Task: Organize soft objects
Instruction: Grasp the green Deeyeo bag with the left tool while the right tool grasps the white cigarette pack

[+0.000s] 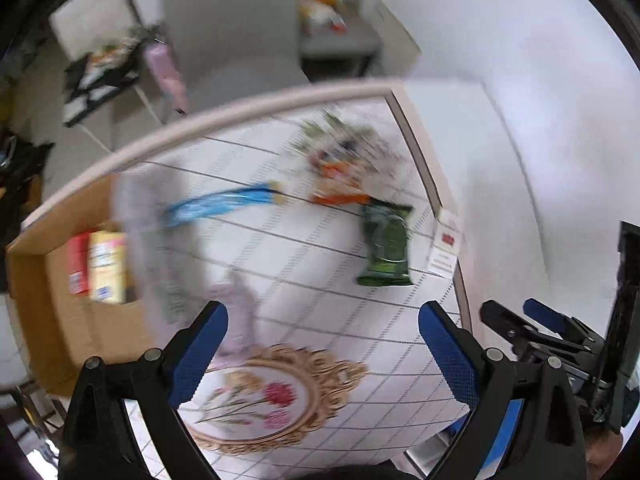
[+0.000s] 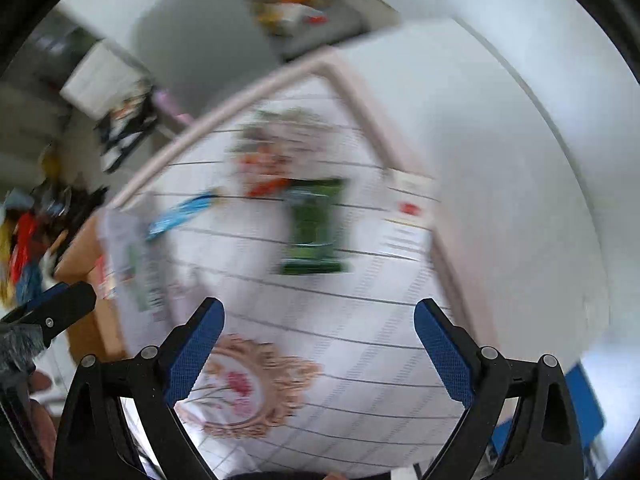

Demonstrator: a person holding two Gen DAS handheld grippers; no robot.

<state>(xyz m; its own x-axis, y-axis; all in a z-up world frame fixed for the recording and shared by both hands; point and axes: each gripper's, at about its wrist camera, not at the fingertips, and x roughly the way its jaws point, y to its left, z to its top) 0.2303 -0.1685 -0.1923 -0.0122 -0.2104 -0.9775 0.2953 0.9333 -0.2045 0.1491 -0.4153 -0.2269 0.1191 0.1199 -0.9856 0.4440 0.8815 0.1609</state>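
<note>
A dark green soft packet (image 1: pixel 386 246) (image 2: pixel 314 226) lies on the white grid-patterned tablecloth (image 1: pixel 312 304) (image 2: pixel 360 340). A blue packet (image 1: pixel 224 205) (image 2: pixel 182 213) lies to its left, and a blurred pile of orange and mixed packets (image 1: pixel 340 160) (image 2: pixel 272 156) sits behind. My left gripper (image 1: pixel 322 344) is open above the near table, empty. My right gripper (image 2: pixel 318 340) is open too, holding nothing. A whitish translucent bag (image 1: pixel 160 248) (image 2: pixel 128 264) hangs over the cardboard box (image 1: pixel 52 292) (image 2: pixel 80 256) at the left. Both views are motion-blurred.
The box holds red and yellow cartons (image 1: pixel 98 266). A gold-framed floral print (image 1: pixel 272 396) (image 2: pixel 244 384) marks the cloth near me. A white card (image 1: pixel 444 248) (image 2: pixel 408 216) stands at the table's right edge by the wall. Chairs with clutter (image 1: pixel 328 16) stand beyond.
</note>
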